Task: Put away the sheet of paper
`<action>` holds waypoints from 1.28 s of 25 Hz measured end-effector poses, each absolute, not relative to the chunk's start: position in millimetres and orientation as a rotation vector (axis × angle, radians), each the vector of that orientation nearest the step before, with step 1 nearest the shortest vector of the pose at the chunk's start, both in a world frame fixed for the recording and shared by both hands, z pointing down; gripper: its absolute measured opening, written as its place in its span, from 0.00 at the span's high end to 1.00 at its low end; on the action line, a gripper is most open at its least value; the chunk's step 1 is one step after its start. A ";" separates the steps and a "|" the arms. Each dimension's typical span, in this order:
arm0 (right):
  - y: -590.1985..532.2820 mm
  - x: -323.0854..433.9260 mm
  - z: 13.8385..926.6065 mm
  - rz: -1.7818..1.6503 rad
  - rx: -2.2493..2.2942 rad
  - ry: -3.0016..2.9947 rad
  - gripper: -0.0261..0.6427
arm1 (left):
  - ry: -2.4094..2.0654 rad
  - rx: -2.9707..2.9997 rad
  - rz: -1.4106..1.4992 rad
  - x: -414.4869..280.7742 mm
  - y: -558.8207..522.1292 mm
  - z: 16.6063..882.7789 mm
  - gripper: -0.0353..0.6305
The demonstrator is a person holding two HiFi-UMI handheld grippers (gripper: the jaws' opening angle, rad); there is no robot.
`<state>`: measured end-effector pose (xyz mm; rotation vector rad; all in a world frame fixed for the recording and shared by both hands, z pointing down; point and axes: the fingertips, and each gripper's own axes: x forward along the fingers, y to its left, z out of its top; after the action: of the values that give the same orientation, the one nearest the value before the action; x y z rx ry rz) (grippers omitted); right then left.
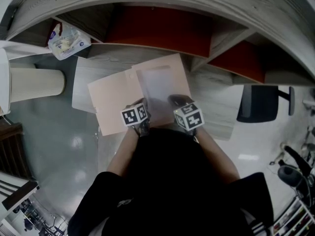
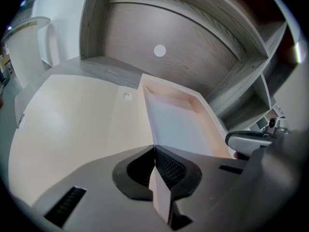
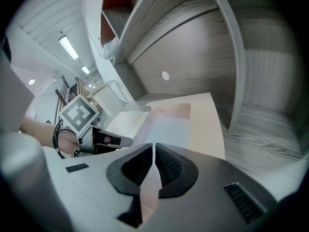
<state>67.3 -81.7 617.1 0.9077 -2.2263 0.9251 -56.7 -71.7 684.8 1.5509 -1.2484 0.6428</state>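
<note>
An open pale pink folder [image 1: 115, 100] lies on the grey wooden desk [image 1: 219, 117], left flap flat. Over its right half rests the whitish sheet of paper [image 1: 160, 90], which shows again as the sheet [image 2: 176, 124] in the left gripper view and the sheet [image 3: 166, 127] in the right gripper view. My left gripper [image 1: 141, 103] is shut on the sheet's near left edge; its jaws [image 2: 154, 151] pinch a thin pale strip. My right gripper [image 1: 176, 102] is shut on the near right edge, and the strip runs between its pads [image 3: 153, 151]. Both hands sit side by side.
Wooden shelf cubbies with red back panels [image 1: 157, 31] rise behind the desk. A clear plastic bag [image 1: 66, 41] lies on the left shelf. A pale round column [image 1: 34, 85] stands at the left and a black chair [image 1: 261, 102] at the right.
</note>
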 end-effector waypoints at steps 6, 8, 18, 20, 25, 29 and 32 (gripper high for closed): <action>-82.7 66.3 617.2 0.922 0.904 -2.227 0.91 | -1.247 1.554 0.639 -56.1 -73.1 684.7 0.88; -82.5 66.7 618.0 0.924 0.904 -2.224 0.91 | -1.246 1.552 0.639 -56.0 -73.1 685.1 0.88; -81.5 64.2 618.7 0.920 0.902 -2.227 0.91 | -1.254 1.557 0.660 -60.2 -72.7 685.3 0.88; -81.6 62.7 618.0 0.917 0.898 -2.229 0.91 | -1.261 1.555 0.657 -62.0 -72.6 684.6 0.88; -79.5 59.1 617.4 0.917 0.881 -2.230 0.91 | -1.278 1.556 0.650 -65.5 -71.4 682.1 0.88; -77.6 56.1 617.8 0.915 0.864 -2.234 0.91 | -1.261 1.585 0.618 -62.1 -70.7 676.8 0.87; -76.2 53.1 617.3 0.911 0.850 -2.241 0.91 | -1.256 1.591 0.619 -59.7 -67.8 676.4 0.86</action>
<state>53.1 -76.2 617.3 0.8499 -2.2405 0.9108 -59.7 -67.8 676.4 1.5906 -1.2558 0.6191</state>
